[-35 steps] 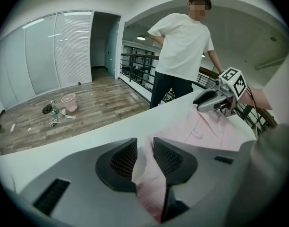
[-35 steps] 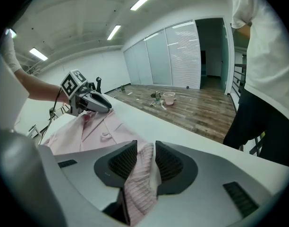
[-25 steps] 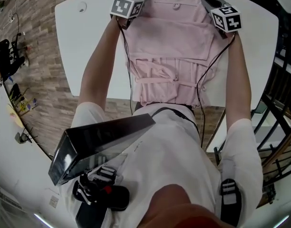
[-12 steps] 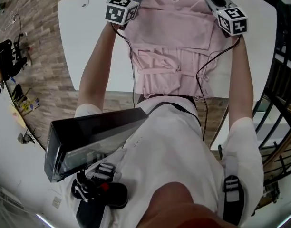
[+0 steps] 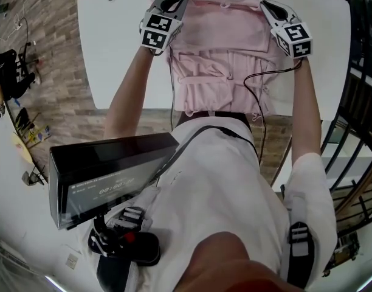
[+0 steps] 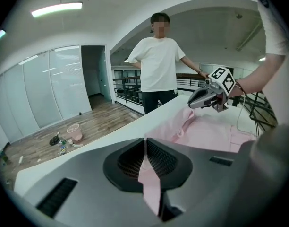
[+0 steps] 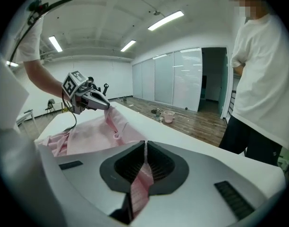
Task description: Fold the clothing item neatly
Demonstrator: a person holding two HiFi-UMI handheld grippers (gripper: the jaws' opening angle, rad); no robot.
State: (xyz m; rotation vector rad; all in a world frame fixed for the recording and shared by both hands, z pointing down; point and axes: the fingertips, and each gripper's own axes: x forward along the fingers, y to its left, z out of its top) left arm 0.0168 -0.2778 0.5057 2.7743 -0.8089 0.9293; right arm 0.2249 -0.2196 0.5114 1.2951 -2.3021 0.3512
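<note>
Looking down in head view: pale pink soft cloth garment [image 5: 225,59] spread on white table [image 5: 113,59], far corners taken by left gripper [image 5: 172,5] and right gripper [image 5: 270,10]. Left gripper view: jaws clenched on a thin pink fold. Right gripper view: likewise pinching fabric. Judged light, limp and sag-prone, so corner holds suit it.

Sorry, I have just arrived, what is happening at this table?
A person with a gripper in each hand is folding a pink garment on the white table. The left gripper and the right gripper are each shut on a far corner of it, holding that edge raised. A second person in a white T-shirt stands across the table.
</note>
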